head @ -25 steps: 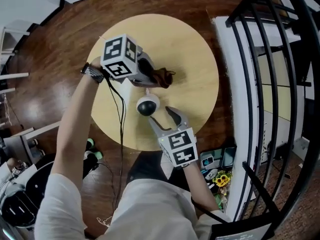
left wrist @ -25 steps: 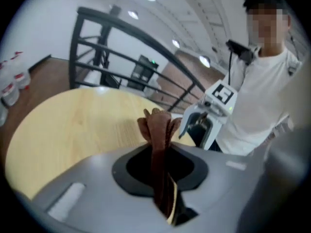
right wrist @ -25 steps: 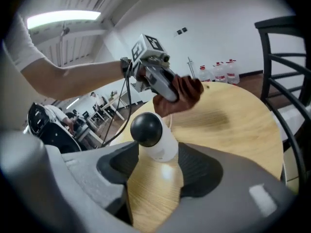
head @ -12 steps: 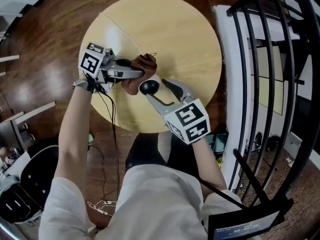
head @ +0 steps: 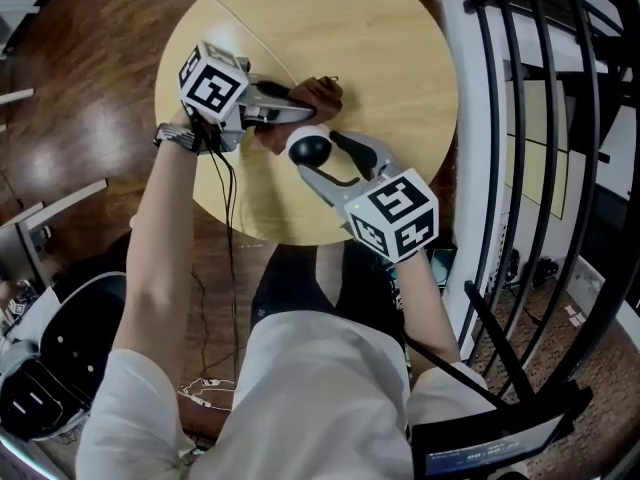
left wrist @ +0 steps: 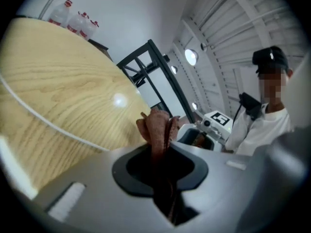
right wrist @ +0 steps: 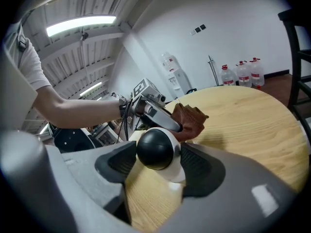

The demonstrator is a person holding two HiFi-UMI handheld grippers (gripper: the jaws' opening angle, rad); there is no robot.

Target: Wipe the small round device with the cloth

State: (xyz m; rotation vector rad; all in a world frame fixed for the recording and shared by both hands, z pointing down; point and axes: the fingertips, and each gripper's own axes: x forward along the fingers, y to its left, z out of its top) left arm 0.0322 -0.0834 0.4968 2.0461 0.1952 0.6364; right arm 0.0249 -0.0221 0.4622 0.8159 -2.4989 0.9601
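Note:
The small round device (head: 310, 149), white with a black dome (right wrist: 156, 149), sits between the jaws of my right gripper (head: 318, 154), held just over the round wooden table (head: 380, 48). Those jaws have just been opening slightly, and both pads still touch the device. My left gripper (head: 305, 108) is shut on a bunched brown cloth (head: 318, 96). The cloth (right wrist: 190, 120) sticks out past the jaw tips and lies against the device's far side. In the left gripper view the cloth (left wrist: 158, 127) stands up between the closed jaws.
A black metal railing (head: 540, 118) runs along the right of the table. A thin white cable (head: 245, 28) crosses the tabletop. Water bottles (right wrist: 240, 74) stand by the far wall. A round black-and-white object (head: 40, 368) lies on the floor at lower left.
My left gripper has rolled and brought the cloth in against the device. My right gripper has lifted the device slightly and kept it between its jaws.

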